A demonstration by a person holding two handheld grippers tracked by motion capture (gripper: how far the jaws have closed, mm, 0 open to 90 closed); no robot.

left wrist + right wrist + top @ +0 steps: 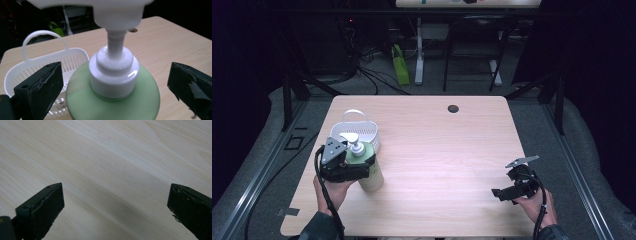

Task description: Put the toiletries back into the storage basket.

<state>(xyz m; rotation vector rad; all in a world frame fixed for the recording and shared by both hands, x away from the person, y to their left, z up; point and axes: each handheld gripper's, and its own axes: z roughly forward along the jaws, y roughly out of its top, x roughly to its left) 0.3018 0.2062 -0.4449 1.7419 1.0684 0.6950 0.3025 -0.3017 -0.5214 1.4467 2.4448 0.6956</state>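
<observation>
White slotted basket (362,131) at bench (447,150) left, handle up, empty side toward bottle. Green pump bottle (371,172) upright just in front, beside basket. Left tool (113,82) spread wide astride bottle's shoulder, jaws apart from it, not gripping; likely lined up to clamp below white collar (114,72). Right tool (504,192) parked over bare bench at right, jaws wide, empty, well clear of left's work.
</observation>
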